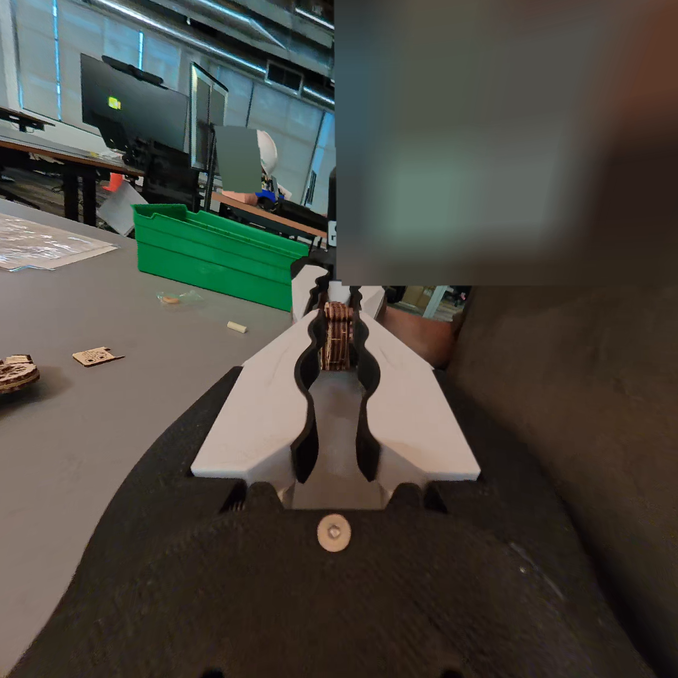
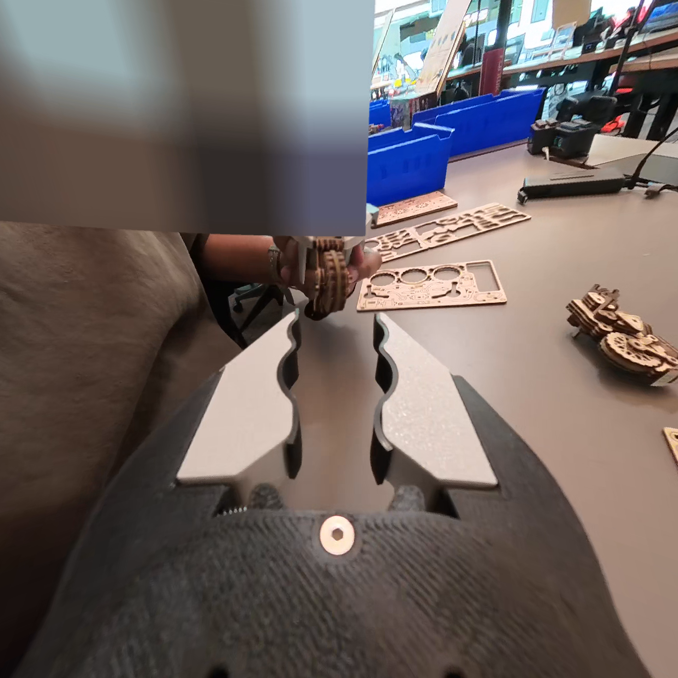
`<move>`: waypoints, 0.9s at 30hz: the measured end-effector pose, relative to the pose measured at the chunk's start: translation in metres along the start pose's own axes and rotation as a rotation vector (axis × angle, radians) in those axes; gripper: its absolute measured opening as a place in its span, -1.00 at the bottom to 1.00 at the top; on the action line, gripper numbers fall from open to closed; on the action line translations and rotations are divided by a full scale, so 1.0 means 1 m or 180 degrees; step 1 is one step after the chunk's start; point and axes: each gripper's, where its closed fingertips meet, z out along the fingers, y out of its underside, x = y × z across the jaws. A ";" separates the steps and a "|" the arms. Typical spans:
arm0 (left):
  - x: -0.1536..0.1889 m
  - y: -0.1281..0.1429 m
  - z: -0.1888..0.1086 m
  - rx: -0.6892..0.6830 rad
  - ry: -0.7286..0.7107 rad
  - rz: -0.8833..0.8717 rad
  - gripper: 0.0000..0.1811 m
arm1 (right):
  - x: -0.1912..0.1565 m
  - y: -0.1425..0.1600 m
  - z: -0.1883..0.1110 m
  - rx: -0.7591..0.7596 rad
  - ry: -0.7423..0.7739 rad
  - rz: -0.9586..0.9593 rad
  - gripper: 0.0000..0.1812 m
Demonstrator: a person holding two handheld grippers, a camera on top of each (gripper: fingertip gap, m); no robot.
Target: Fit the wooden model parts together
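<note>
Mid-fitting: left hand-held gripper [image 1: 335,343] clamped on layered wooden gear stack [image 1: 336,339]; right hand-held gripper [image 2: 336,323] agape, empty. Next: fetching mating part from desk [image 2: 477,367].

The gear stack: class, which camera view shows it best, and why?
The right wrist view: the gear stack shows side-on, its toothed discs visible, clamped in the left hand-held gripper. The left wrist view shows only its thin edges between the fingers.

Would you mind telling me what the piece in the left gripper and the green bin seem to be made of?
Wheel-like piece: apparently laser-cut plywood, matte, with stacked pale layers and dark scorched edges, clamped in the left gripper. Green bin: likely moulded plastic, with uniform colour, a slight sheen and ribbed walls.
</note>
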 end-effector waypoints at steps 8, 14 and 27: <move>0.005 0.004 0.003 -0.0025 0.0090 -0.0026 -0.87 | -0.008 -0.014 0.003 0.0281 -0.0074 0.0094 -0.65; 0.010 0.007 0.006 -0.0053 0.0156 -0.0057 -0.87 | -0.011 -0.008 0.008 0.0178 -0.0111 0.0090 -0.73; 0.012 0.013 0.009 -0.0147 0.0158 -0.0013 -0.87 | -0.014 0.003 0.012 -0.0029 -0.0185 0.0126 -0.81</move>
